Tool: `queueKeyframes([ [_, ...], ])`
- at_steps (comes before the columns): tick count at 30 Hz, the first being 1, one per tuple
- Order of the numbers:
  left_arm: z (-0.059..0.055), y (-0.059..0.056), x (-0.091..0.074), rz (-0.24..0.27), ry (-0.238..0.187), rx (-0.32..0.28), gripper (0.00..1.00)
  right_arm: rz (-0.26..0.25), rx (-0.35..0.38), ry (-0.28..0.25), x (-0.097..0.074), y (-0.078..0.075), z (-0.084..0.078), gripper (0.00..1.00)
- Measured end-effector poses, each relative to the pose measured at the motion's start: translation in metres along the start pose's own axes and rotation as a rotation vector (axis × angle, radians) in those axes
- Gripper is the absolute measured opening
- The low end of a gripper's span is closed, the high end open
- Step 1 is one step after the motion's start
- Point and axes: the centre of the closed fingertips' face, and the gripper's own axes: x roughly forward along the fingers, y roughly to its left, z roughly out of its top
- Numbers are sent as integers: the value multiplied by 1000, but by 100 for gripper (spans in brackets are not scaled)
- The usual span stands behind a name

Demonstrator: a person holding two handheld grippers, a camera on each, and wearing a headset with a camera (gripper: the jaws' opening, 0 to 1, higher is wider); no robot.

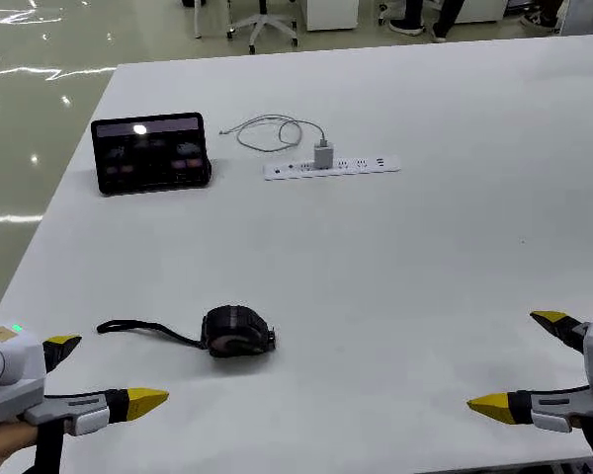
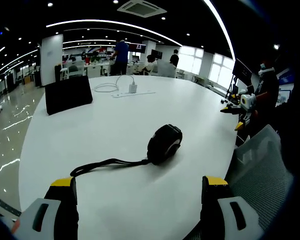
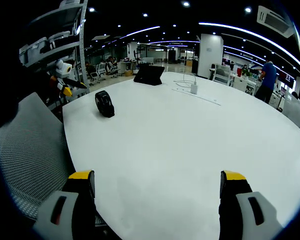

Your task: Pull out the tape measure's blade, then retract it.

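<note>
A black tape measure (image 1: 237, 331) lies on the white table (image 1: 395, 257), its black wrist strap (image 1: 143, 329) trailing to the left; its blade is not drawn out. My left gripper (image 1: 107, 373) hovers open at the table's near left corner, a short way in front of the tape measure (image 2: 164, 143), which sits ahead between its yellow-tipped fingers (image 2: 64, 182). My right gripper (image 1: 522, 360) is open at the near right edge, far from the tape measure (image 3: 104, 103), with nothing between its fingers (image 3: 81, 175).
A dark tablet (image 1: 150, 152) stands propped at the far left. A white power strip (image 1: 332, 166) with a charger and coiled cable (image 1: 269, 131) lies beside it. A grey mesh chair back (image 3: 32, 150) stands at the table's near edge.
</note>
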Motion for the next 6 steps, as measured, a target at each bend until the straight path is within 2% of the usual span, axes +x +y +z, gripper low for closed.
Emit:
queueKeyframes([
  [6,-1,-4,0,-18,8,-3,100,1,1,-1,-1,1,2,100],
])
